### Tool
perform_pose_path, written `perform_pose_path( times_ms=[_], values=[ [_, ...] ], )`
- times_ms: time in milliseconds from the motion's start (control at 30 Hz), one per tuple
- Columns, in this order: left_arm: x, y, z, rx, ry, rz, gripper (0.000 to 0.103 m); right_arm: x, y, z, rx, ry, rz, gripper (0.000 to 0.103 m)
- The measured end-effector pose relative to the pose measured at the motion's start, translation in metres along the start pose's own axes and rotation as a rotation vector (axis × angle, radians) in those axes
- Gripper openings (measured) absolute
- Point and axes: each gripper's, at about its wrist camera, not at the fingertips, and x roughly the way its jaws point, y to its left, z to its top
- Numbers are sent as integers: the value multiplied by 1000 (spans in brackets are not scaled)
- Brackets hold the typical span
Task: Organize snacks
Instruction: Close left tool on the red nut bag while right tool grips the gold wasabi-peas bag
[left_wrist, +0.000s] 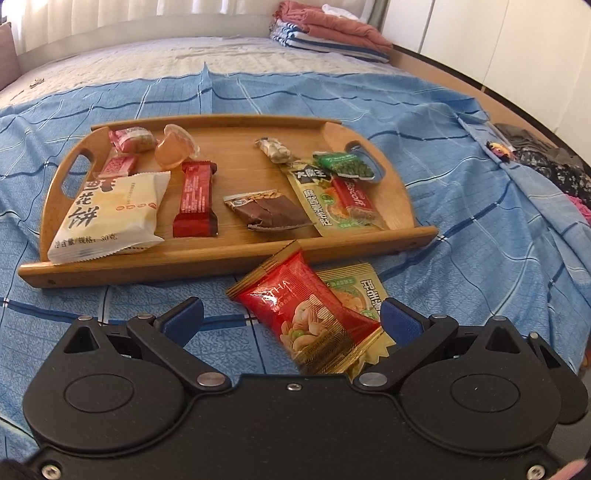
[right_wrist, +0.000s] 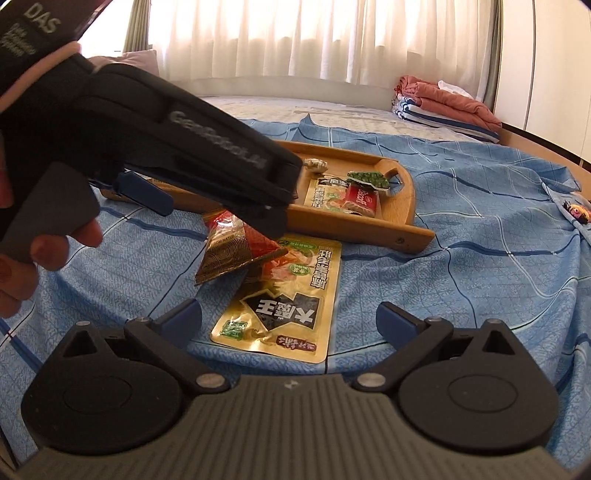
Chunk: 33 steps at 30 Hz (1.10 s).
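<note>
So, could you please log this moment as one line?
left gripper: open around red nut packet | right gripper: open over gold pouch | both off tray

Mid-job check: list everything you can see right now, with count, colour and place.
Wooden tray: one, brown, on the blue sheet.
Snacks on tray: about ten, including a white pastry pack, a red bar, a chocolate bar, a gold pouch, a green pea pack.
Red nut packet: one, off the tray, partly over the second pouch.
Gold pouch on sheet: one, in front of the tray.
Folded bedding: one stack, pink and blue-striped, far corner.
Left tool: open, around the red nut packet.
Right tool: open, over the gold pouch on sheet.
</note>
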Motion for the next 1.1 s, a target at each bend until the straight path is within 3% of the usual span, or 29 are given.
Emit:
perform_pose_path(
  times_ms=[167,467,600,633,1100],
  values=[
    [14,-3,0,-5,15,14,98,3,-2,-2,23,11,-3,103],
    [25,-9,-6,0,36,24,76,7,1,-3,4,27,-18,103],
    [22,-11,-6,23,14,47,48,9,2,-2,1,35,-18,103],
    [21,-10,-6,26,10,43,45,9,2,-2,0,35,-19,103],
    [-13,7,-4,79,-82,82,41,15,-2,4,30,57,-7,103]
  ],
)
